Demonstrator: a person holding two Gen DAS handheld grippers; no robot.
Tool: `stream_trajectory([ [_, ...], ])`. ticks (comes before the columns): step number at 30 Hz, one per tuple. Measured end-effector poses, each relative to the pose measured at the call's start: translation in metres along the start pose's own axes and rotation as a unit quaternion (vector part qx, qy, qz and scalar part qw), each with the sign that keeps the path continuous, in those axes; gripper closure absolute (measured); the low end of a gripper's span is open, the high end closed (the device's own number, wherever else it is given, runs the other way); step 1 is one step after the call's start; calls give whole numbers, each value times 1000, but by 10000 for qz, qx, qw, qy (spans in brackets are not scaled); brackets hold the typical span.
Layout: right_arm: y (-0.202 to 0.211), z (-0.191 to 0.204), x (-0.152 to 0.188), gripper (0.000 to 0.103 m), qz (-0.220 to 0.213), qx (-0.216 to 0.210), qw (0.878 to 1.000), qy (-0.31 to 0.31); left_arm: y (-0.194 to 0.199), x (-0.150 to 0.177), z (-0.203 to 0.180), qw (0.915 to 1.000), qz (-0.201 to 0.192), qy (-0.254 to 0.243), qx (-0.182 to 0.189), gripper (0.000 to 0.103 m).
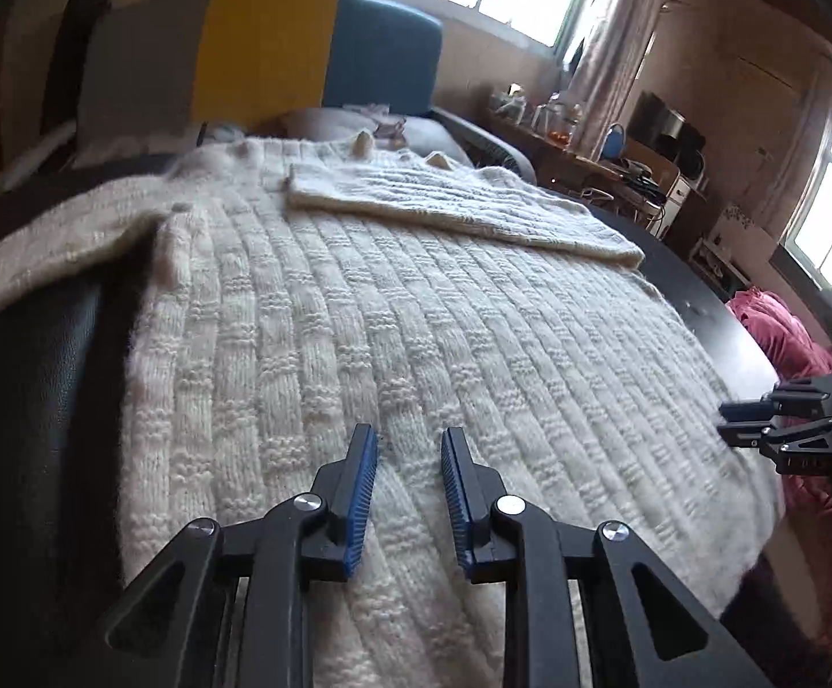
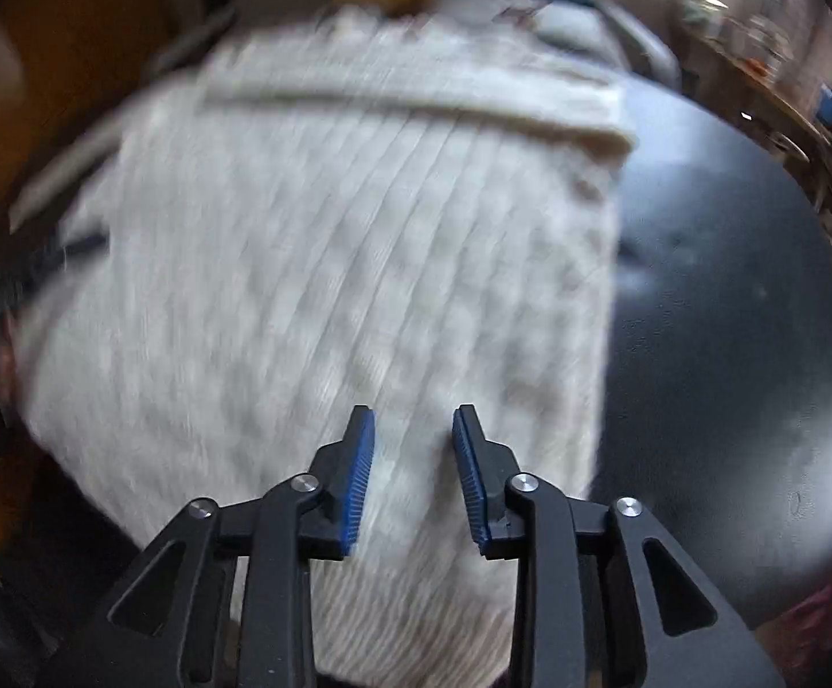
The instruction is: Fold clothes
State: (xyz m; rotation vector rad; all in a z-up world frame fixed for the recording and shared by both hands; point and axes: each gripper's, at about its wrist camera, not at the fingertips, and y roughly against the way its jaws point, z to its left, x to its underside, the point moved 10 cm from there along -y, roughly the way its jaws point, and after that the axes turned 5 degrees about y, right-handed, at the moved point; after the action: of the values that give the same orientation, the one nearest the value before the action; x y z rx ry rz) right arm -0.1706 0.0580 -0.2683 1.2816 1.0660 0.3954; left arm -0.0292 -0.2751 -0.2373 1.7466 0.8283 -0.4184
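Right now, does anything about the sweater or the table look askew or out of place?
Mostly tidy. The cream sweater lies flat on the dark table, one sleeve already folded across its top. The other sleeve trails off to the left, still unfolded. A pink garment is bunched past the table's right edge. Both tools are open and empty.

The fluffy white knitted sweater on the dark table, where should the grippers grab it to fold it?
Probably the near bottom hem of the cream knitted sweater, coming in low from the near side. It lies flat on the dark table, so only edges offer a pinch. One sleeve is already folded across the top. The left gripper and right gripper are both open above the near part.
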Motion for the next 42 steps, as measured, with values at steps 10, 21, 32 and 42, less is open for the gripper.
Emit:
stream_trajectory([
  [10, 22, 22, -79, 69, -645, -375, 9968, 270, 31, -64, -11, 9950, -538, 500, 678, 79],
  [21, -58, -3, -220, 63, -1030, -141, 9938, 393, -74, -199, 13, 9985, -403, 246, 293, 79],
  [32, -116, -47, -257, 61, -1187, 3, 9929, 116, -132, -209, 41, 9993, -67, 357, 27, 79],
  [42, -101, -68, -310, 61, -1392, -754, 9874, -43, -181, -261, -3, 9886, 17, -1273, -799, 79],
])
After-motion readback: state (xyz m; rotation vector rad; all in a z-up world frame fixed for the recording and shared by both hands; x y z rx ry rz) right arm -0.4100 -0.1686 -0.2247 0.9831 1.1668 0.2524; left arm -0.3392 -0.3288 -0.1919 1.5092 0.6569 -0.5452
